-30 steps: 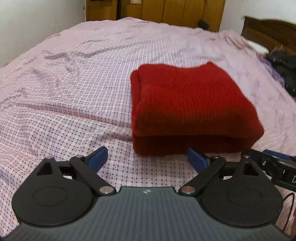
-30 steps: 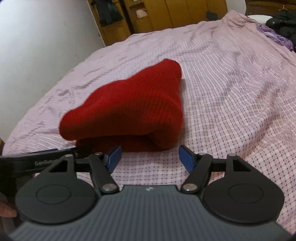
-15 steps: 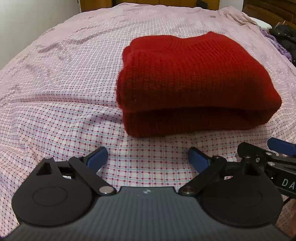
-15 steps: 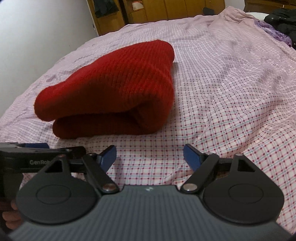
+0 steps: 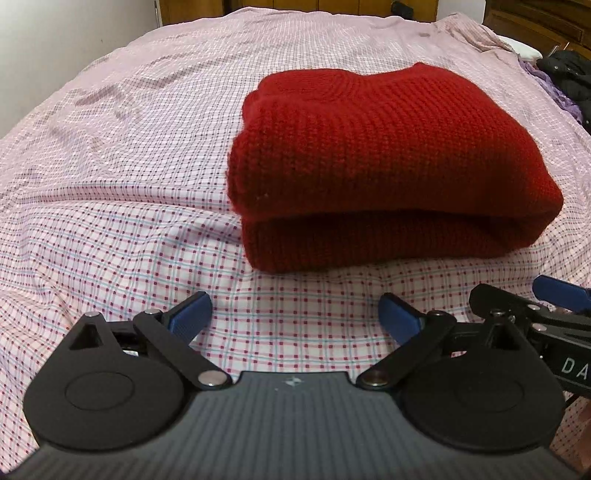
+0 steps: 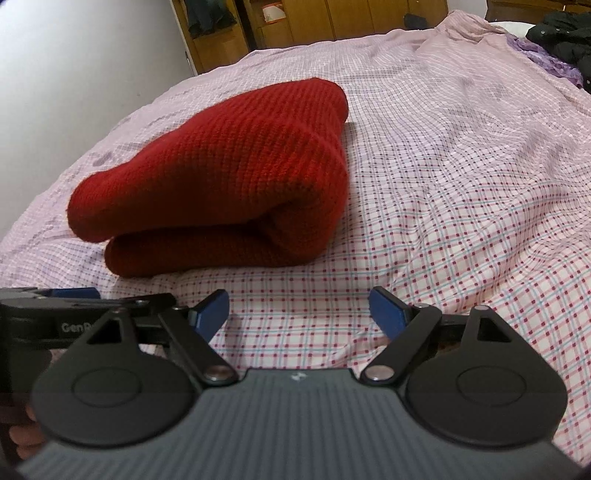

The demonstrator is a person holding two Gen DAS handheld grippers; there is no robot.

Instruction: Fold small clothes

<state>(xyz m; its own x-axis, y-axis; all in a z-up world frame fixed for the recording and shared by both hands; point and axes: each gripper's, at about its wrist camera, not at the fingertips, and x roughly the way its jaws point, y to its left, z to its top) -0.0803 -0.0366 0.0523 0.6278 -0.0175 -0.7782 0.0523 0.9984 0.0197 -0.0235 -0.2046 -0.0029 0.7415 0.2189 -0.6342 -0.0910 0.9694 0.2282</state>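
A red knitted sweater (image 5: 388, 158) lies folded in a thick two-layer bundle on the pink checked bedsheet (image 5: 110, 184). My left gripper (image 5: 293, 301) hovers just short of its near edge, open, with only sheet between the blue pads. In the right wrist view the sweater (image 6: 229, 177) shows its rounded fold toward me. My right gripper (image 6: 298, 295) sits low before that right corner, its jaws opening with nothing between them. Each gripper shows at the edge of the other's view: the right one (image 5: 554, 291), the left one (image 6: 74, 295).
Dark clothes (image 5: 569, 74) and a purple cloth lie at the bed's far right. Wooden cabinets (image 6: 314, 18) stand beyond the bed, and a white wall (image 6: 74, 55) is on the left. A hand (image 6: 22, 435) holds the left gripper.
Both grippers sank toward the bed and came closer to the sweater, which fills more of each view. The right jaws spread a little wider.
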